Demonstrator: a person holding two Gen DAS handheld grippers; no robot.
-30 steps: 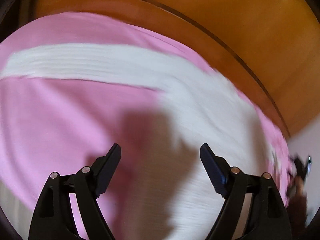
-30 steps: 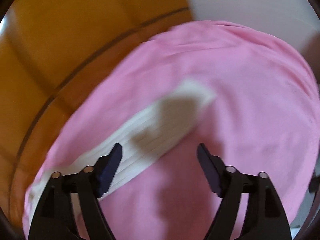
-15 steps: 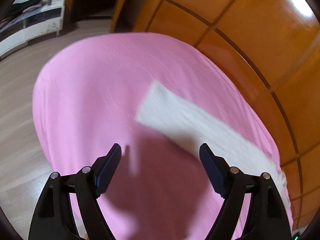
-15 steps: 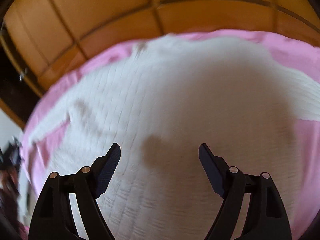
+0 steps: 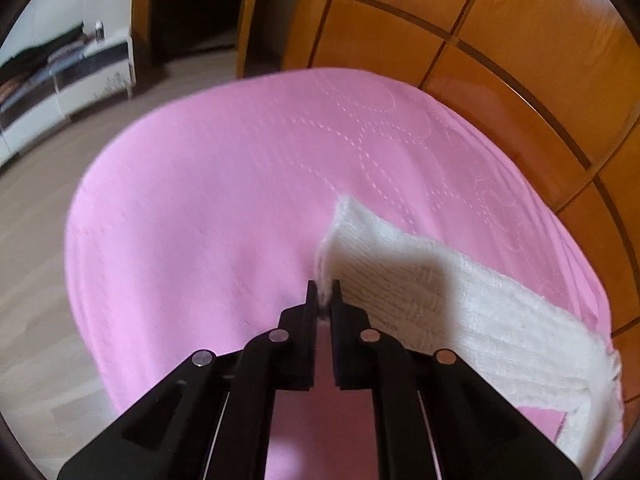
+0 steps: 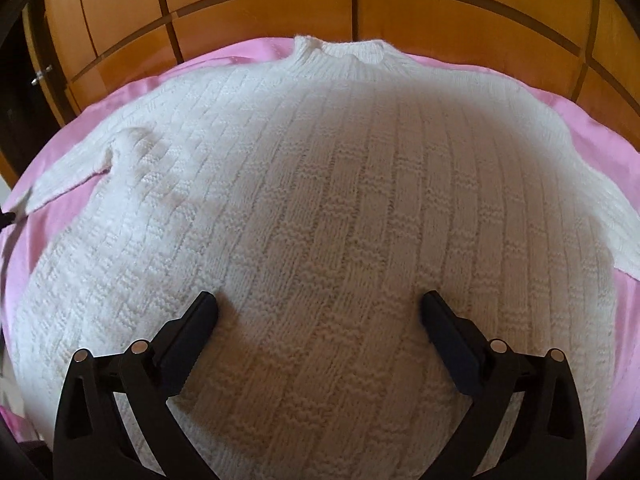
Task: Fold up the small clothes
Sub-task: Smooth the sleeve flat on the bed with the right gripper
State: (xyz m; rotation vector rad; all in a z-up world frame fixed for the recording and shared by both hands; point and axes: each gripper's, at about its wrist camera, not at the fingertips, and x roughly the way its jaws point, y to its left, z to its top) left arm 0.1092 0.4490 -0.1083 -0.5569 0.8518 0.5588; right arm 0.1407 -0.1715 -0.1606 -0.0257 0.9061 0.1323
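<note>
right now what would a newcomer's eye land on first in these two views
A white knit sweater fills the right wrist view, spread flat on a pink sheet with its collar toward the orange wooden panels. The right tool hangs over its middle, jaws opening, nothing between them. In the left view, the left tool is shut on the sleeve end.
</note>
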